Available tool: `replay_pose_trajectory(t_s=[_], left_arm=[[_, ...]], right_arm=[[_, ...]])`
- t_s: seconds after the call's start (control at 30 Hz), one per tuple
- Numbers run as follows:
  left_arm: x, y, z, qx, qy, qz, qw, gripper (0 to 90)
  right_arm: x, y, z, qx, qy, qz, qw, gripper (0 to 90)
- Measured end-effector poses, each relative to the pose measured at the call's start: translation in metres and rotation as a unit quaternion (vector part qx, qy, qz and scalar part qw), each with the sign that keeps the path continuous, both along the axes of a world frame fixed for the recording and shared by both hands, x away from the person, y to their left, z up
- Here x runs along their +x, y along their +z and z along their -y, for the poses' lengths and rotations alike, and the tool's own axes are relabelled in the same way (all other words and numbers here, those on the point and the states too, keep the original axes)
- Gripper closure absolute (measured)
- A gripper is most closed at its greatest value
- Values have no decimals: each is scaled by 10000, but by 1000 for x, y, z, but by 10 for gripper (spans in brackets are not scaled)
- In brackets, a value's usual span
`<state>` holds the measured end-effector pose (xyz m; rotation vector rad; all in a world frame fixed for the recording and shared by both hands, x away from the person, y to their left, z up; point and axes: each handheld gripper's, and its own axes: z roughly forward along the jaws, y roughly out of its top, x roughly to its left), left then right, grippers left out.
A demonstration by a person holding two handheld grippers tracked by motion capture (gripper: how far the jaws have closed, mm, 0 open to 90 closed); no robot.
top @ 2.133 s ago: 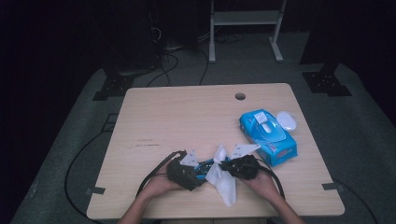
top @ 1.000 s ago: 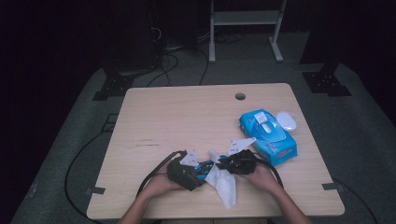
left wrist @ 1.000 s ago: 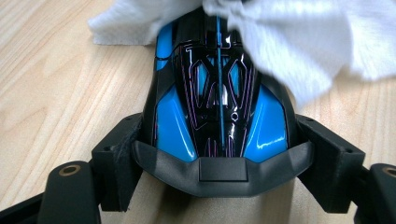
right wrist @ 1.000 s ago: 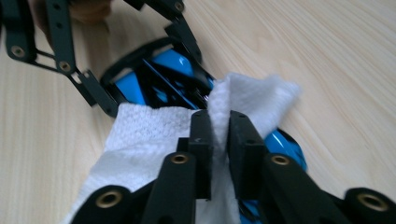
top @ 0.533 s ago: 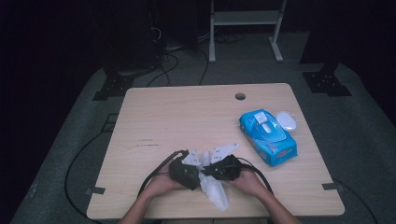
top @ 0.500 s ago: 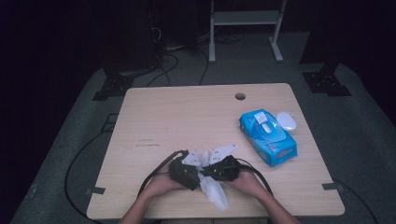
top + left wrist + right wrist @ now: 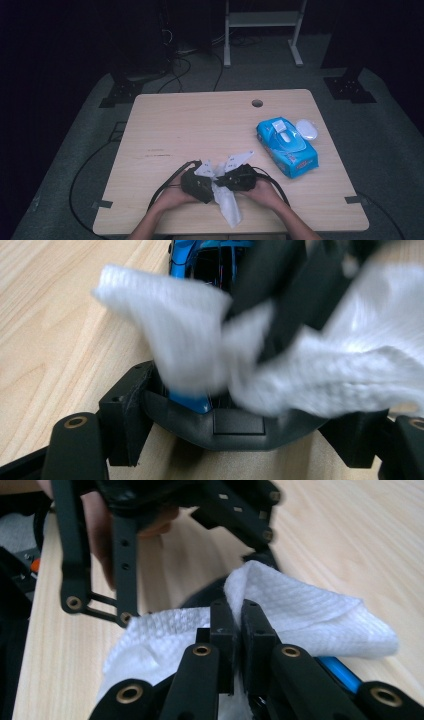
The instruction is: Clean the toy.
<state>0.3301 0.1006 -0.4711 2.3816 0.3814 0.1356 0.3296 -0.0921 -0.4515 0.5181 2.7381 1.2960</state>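
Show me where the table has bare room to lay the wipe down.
The table's left and far half is bare wood, from the far edge to the cable hole. It is crowded at the near edge around both grippers and the wipe, and on the right by the blue wipes pack.

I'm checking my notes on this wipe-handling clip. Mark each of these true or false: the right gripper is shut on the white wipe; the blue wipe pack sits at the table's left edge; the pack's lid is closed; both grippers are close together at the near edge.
The right gripper is shut on the white wipe: true.
The blue wipe pack sits at the table's left edge: false, it lies on the right side.
The pack's lid is closed: false, the white lid is flipped open.
The left gripper and the right one are close together near the table's near edge: true.
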Motion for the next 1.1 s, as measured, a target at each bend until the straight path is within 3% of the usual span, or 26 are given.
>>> replay_pose_trajectory(t_s=[0.1,0.23,0.33,0.37,0.47,0.53,0.67,0.93,1.1], left_arm=[[0,0,1,-15,24,0,10000,238],[0,0,0,19,-3,5,10000,239],[-1,0,0,4,12,31,10000,238],[-2,0,0,9,7,40,10000,239],[-1,0,-1,-4,15,40,10000,238],[-1,-1,-1,-22,25,26,10000,238],[-1,0,-2,-18,32,7,10000,238],[-2,-1,2,11,35,83,10000,239],[-2,-1,1,20,20,95,10000,239]], right_arm=[[1,2,1,-13,-47,31,10000,851],[0,3,-17,27,133,-49,9999,852],[3,8,-25,-79,-52,209,9997,851],[6,9,-24,-65,-127,158,9998,851],[15,6,-18,-330,-281,122,9990,851],[17,2,-17,-156,-318,-66,9993,851],[13,-2,-28,-146,-227,0,9996,851],[20,1,-3,-147,-466,11,9988,851],[22,2,2,-163,-522,10,9985,851]])
